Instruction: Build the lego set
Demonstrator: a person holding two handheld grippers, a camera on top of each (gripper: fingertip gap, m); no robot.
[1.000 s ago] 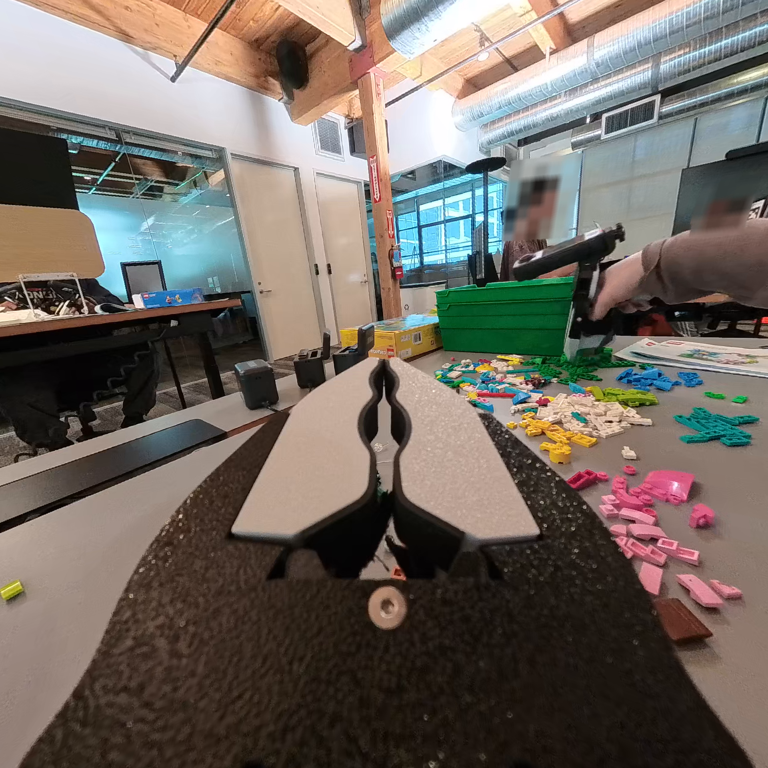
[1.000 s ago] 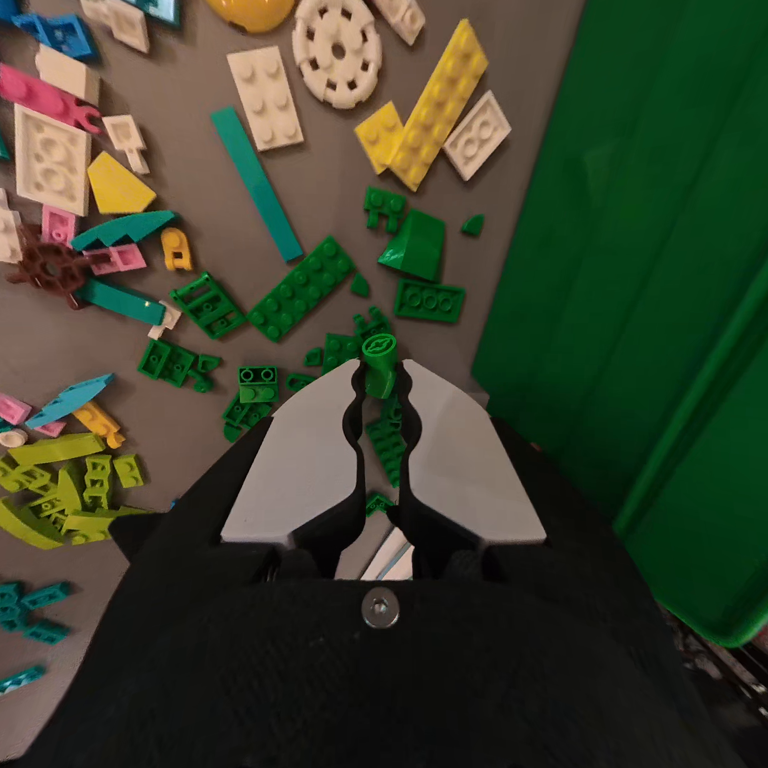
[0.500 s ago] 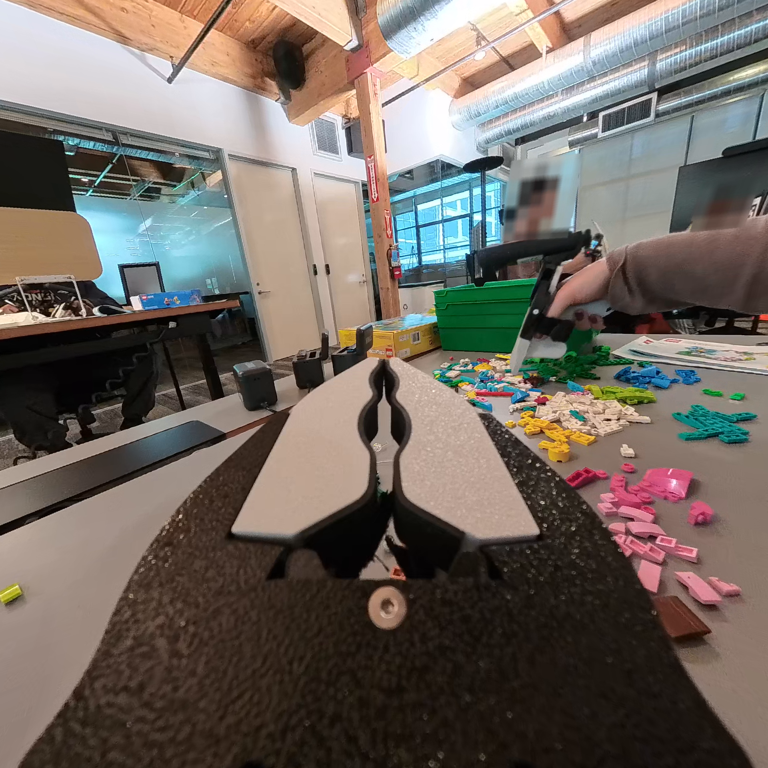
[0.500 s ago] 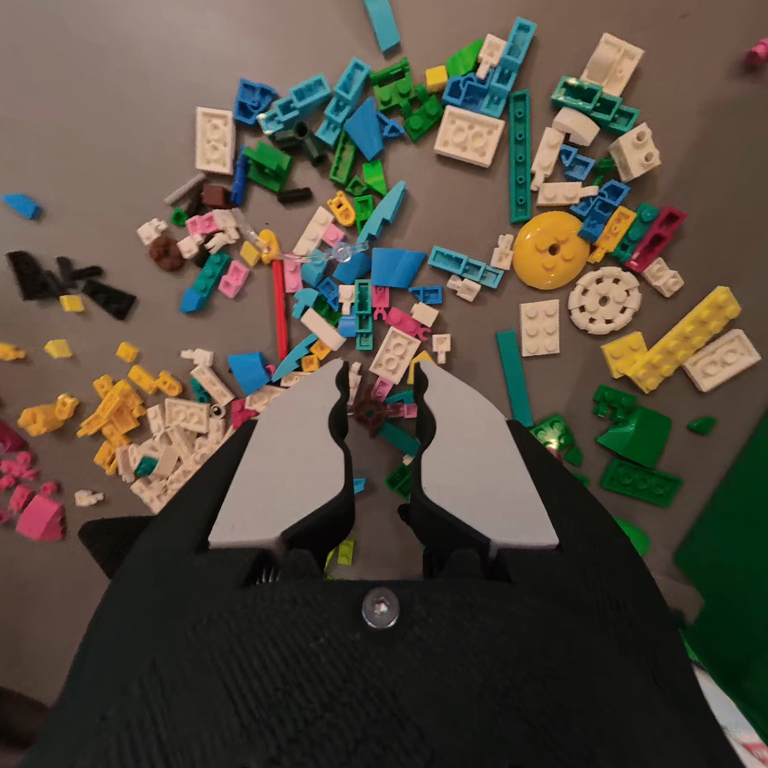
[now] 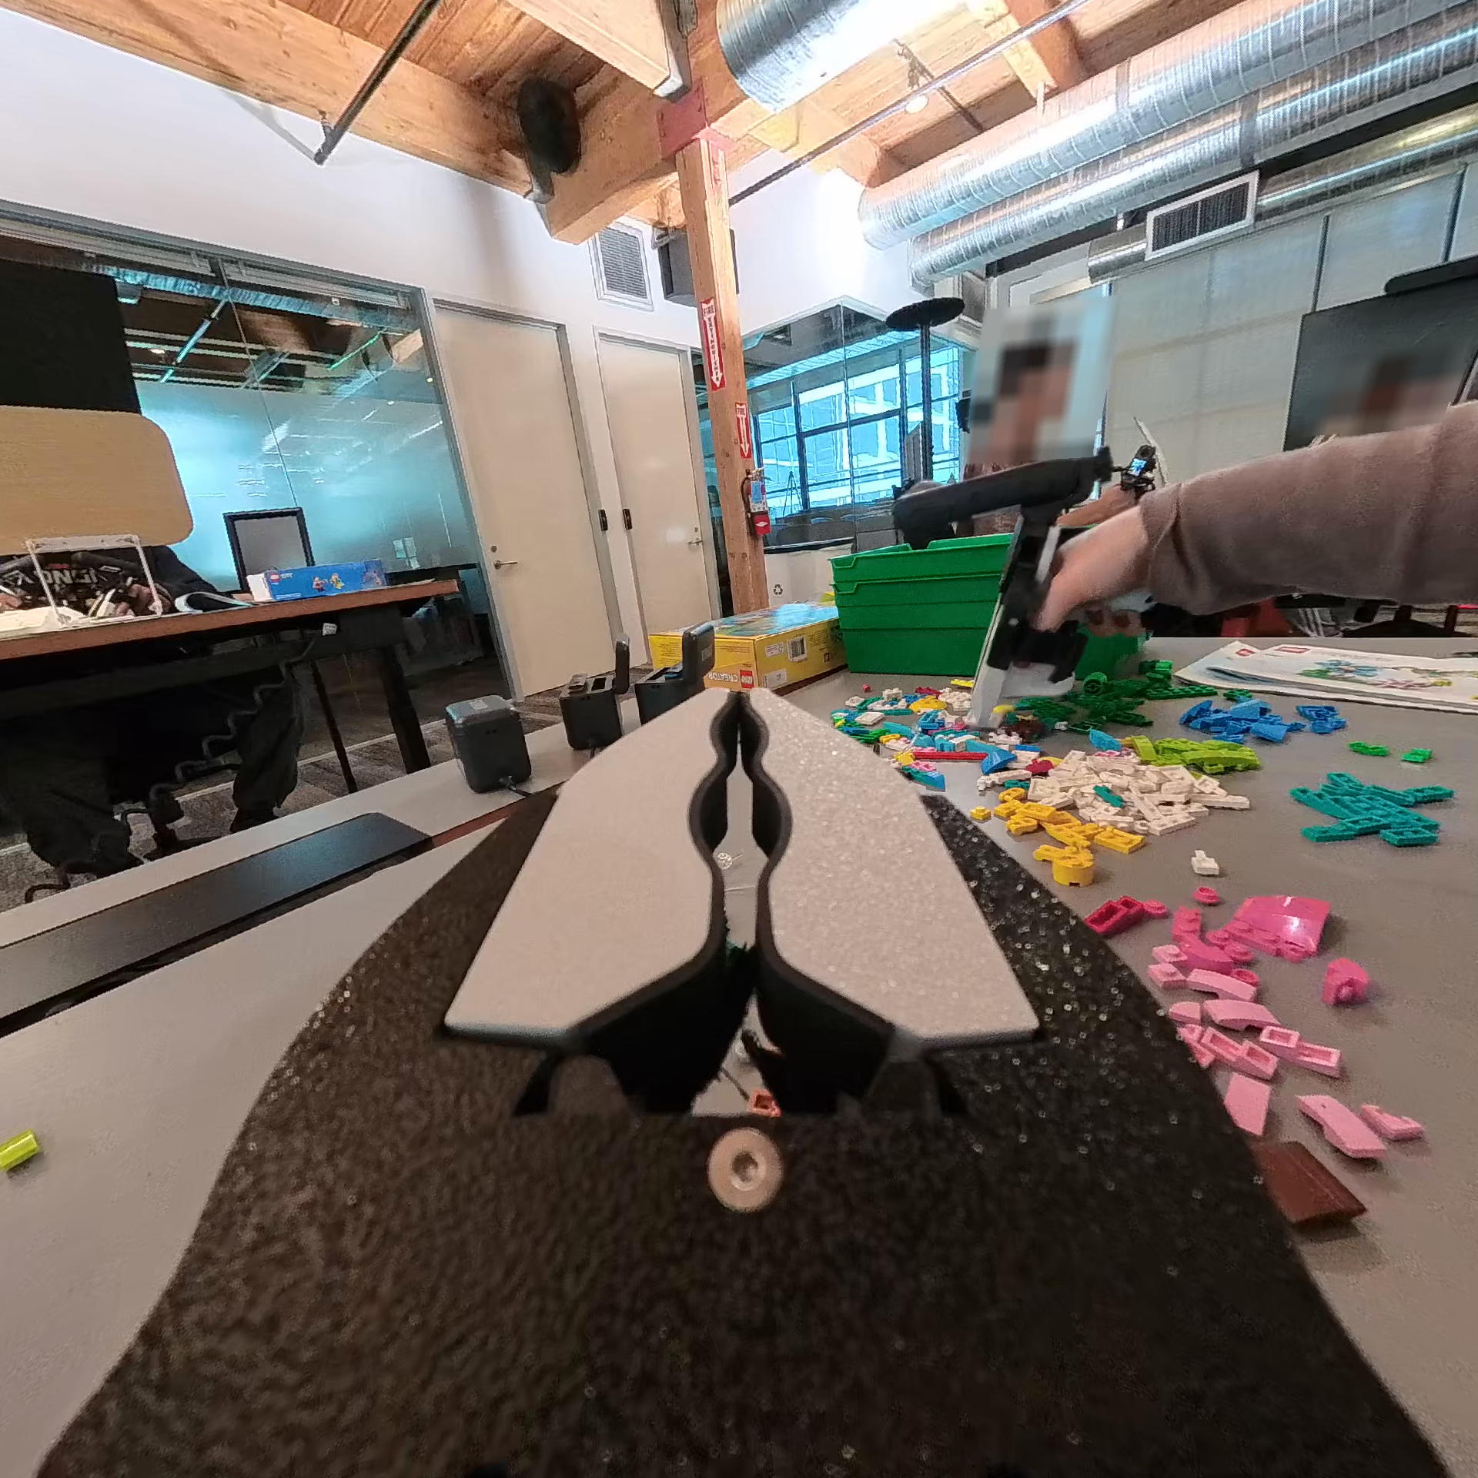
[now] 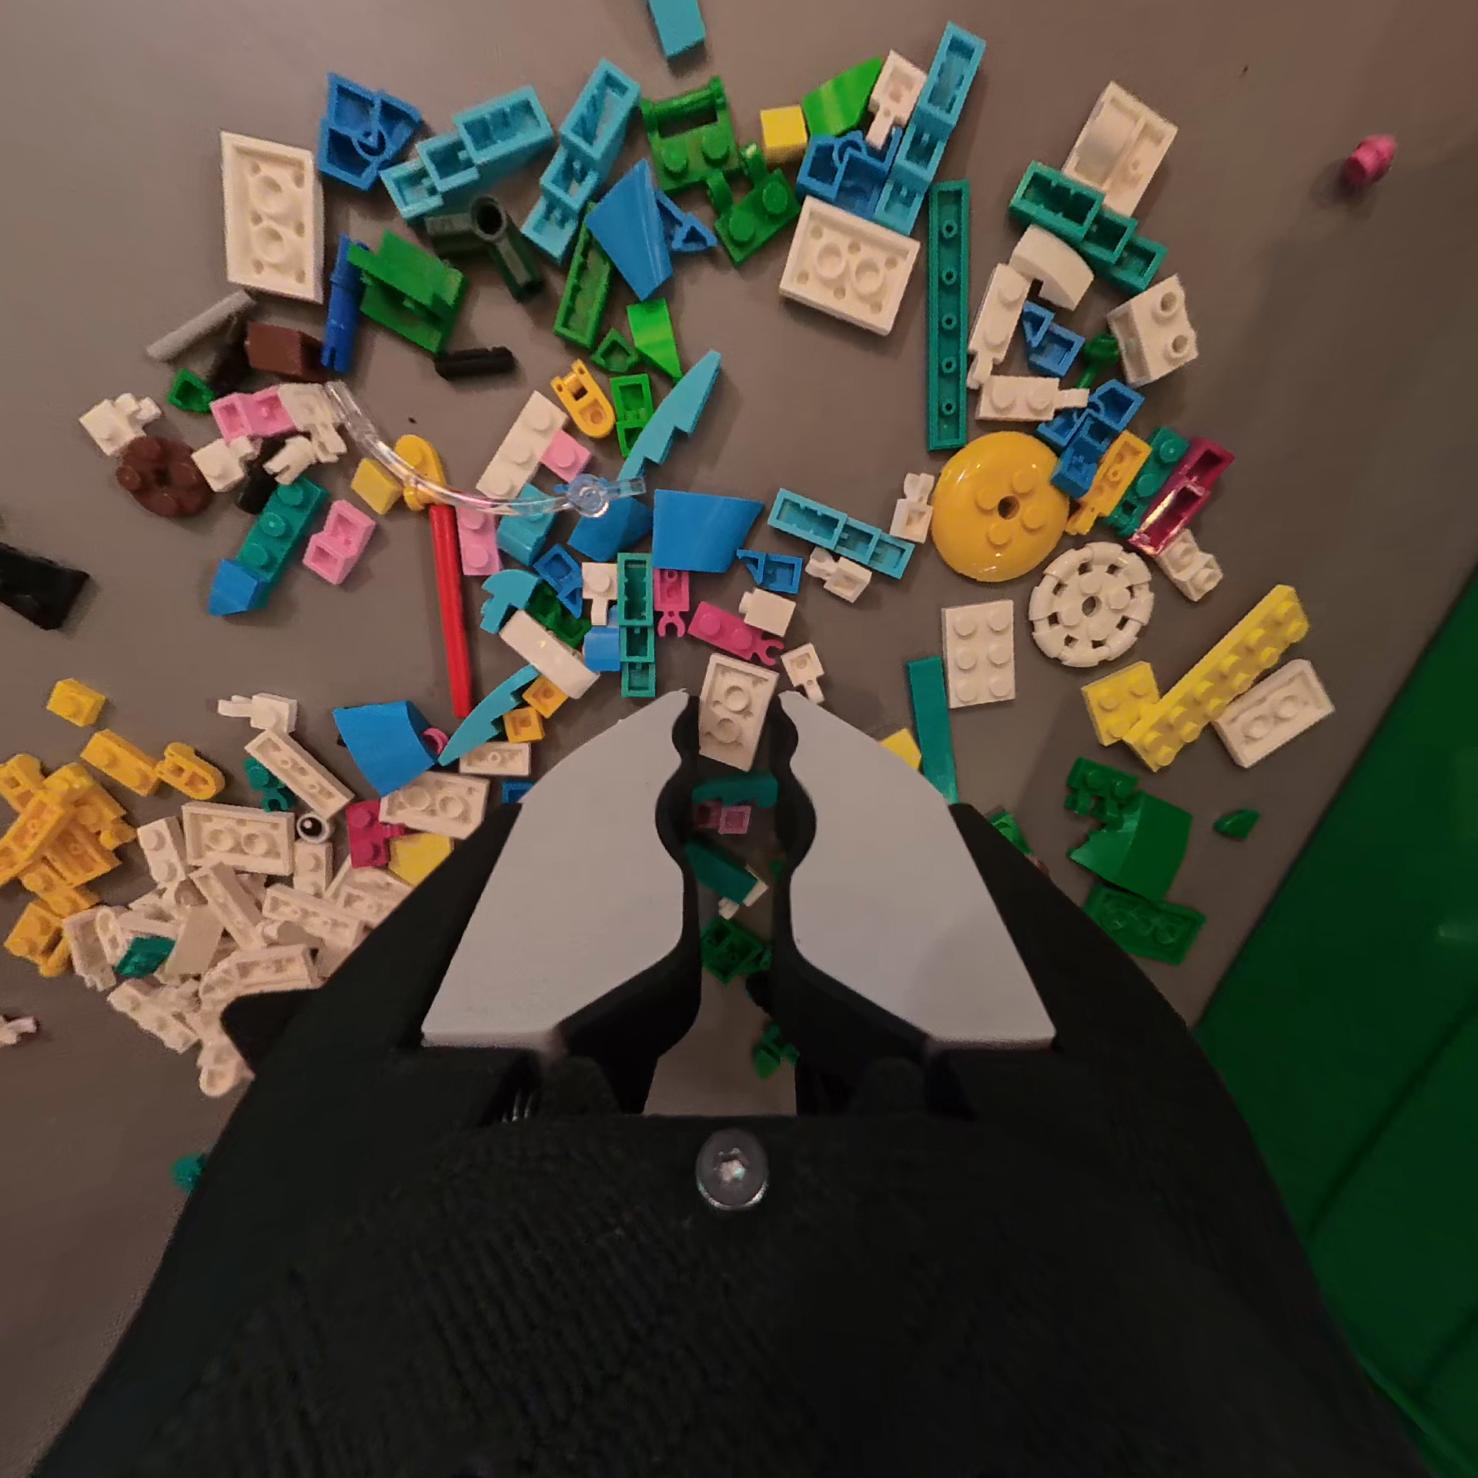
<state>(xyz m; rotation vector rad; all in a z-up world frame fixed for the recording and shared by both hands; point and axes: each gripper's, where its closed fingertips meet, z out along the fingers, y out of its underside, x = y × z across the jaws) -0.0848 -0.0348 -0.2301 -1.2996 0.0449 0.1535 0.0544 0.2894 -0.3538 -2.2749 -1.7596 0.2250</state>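
Observation:
Loose lego pieces lie sorted by colour on the grey table. My left gripper is shut and held level above the table's near left; a trace of green shows deep between its fingers, and I cannot tell what it is. My right gripper is open, pointing down into the mixed pile, its tips either side of a white plate without touching it. A yellow dish and a white wheel piece lie to its right. In the left wrist view a hand holds the right gripper with its tips low over that pile.
Stacked green bins stand at the back and show at the right edge of the right wrist view. A yellow box, an instruction booklet, pink pieces, white pieces and teal pieces lie around. One gripper's finger ends stand about 40 cm off the other's. The right tips stand about 6 cm off the yellow dish. About 8 cm separates my right fingertips from the white wheel piece.
My right gripper let go of a small green piece, opened, swung left from the green bin to the mixed pile and dropped lower over it. My left gripper has not moved.

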